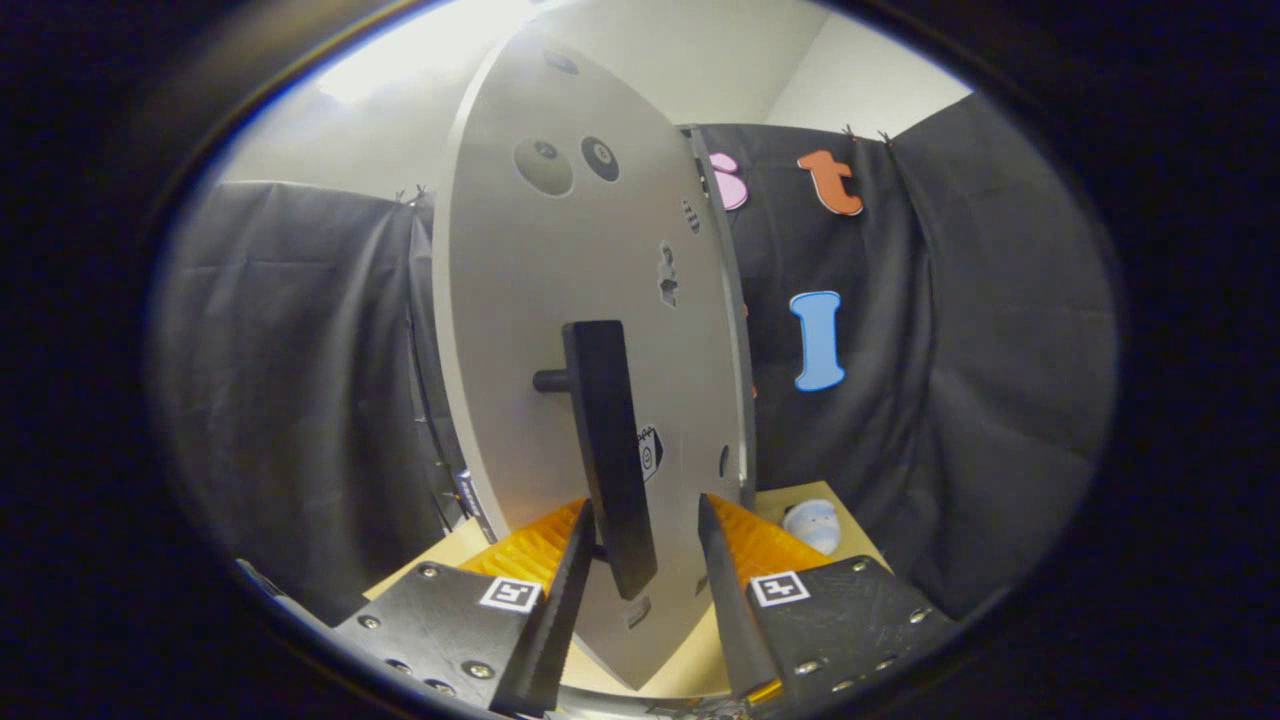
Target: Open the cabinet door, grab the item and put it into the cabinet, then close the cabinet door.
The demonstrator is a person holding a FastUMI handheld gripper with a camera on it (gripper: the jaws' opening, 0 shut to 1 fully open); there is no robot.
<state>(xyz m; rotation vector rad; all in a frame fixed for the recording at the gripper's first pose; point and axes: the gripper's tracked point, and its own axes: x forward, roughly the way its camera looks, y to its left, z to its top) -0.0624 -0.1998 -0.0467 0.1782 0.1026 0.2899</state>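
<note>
Standing directly ahead of the gripper point(645, 555): cabinet door point(560, 320), a flat panel of smooth matte grey, seen at close range and angled, its far edge running down beyond the right finger. Surface plain, marked by two dark round spots high up and a few small cut-outs and stickers nearer the far edge.

Handle point(608, 450): a black flat bar, straight-sided and upright, matte, held off the door by a short round black post. Its lower end hangs in the gap between the two fingers; the left finger lies close against it, the right stands apart from it. Gripper spread, not pinching the bar.

Item point(813, 524): small, rounded, pale white-blue object, glossy, lying on the counter point(690, 660) beyond the right finger, past the door's edge.

Counter: light tan, smooth board, showing under the door.
</note>
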